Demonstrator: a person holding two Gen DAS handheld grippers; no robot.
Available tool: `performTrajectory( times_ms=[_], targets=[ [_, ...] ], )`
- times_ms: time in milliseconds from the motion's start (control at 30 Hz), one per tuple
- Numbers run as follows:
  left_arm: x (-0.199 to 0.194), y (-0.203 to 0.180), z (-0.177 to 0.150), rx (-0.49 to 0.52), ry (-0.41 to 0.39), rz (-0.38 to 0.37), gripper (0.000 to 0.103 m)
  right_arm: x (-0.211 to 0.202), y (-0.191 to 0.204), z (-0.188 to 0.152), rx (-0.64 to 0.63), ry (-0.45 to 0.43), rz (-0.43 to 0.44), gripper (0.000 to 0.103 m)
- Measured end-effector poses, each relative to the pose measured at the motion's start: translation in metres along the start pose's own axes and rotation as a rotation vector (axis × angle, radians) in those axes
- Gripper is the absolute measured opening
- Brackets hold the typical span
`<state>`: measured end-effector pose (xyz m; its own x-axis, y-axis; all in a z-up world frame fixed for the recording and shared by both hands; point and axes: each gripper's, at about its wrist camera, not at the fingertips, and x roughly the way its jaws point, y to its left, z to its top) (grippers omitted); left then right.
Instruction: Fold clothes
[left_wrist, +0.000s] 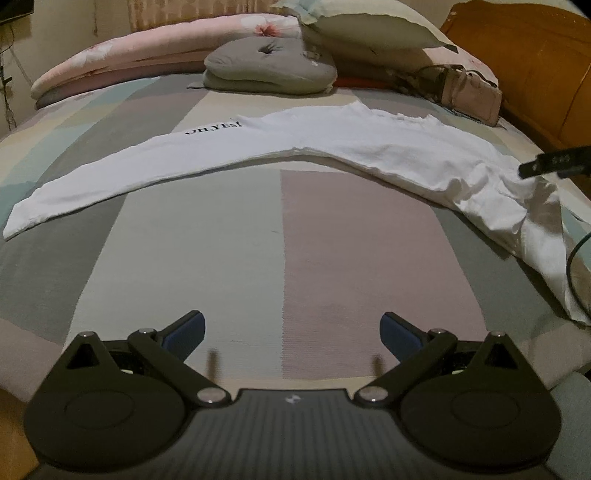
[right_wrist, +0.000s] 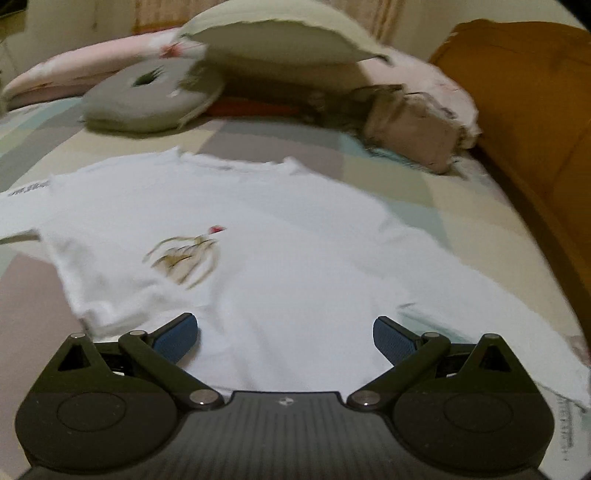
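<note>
Left gripper (left_wrist: 291, 332): I'm holding it over the bed's near edge, blue pads spread wide, gripping nothing, bare striped pastel bedsheet (left_wrist: 207, 251) showing between them. Right gripper (right_wrist: 284, 334): I'm holding it low over the shirt's near side, blue pads equally wide apart, cloth showing between them but not pinched.

The white long-sleeved cotton shirt with a small gold print on the chest (right_wrist: 280, 258) is lying mid-bed, front up, collar towards the far side. One sleeve, with black lettering, is running out flat towards the bed's left edge (left_wrist: 110, 177). The other side is bunching and draping towards the right edge, by the headboard. No body fold is showing; sleeves are spread, so it's lying open rather than folded.

Step, as I'm judging it: getting a hold for a fold. To do it well:
- flatten the bunched right side before creasing anything
- pinch at a seam or hem and catch both layers, not just the top one
- carry the cloth low so it isn't ballooning
- keep the crease parallel to the body's side

The right view is blurring, so hem detail is unclear.

Far edge: a grey round tufted cushion (left_wrist: 269, 62), pale pillows, a beige handbag (left_wrist: 465, 92) — well apart from the shirt.
</note>
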<state>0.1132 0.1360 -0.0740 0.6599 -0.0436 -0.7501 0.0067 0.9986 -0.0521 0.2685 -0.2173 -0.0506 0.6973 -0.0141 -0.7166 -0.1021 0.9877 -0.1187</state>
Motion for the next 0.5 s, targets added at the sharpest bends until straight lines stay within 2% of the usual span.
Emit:
performTrajectory(
  times_ms=[300,500],
  targets=[
    [0.013,-0.037,0.008,0.088,0.013,-0.092,0.101,-0.062,0.004,-0.039,-0.014,-0.073,0.215,0.103],
    [0.026,-0.068,0.016,0.159,0.030,-0.171,0.101,-0.070,0.022,-0.091,-0.067,-0.005,0.243,0.103]
  ],
)
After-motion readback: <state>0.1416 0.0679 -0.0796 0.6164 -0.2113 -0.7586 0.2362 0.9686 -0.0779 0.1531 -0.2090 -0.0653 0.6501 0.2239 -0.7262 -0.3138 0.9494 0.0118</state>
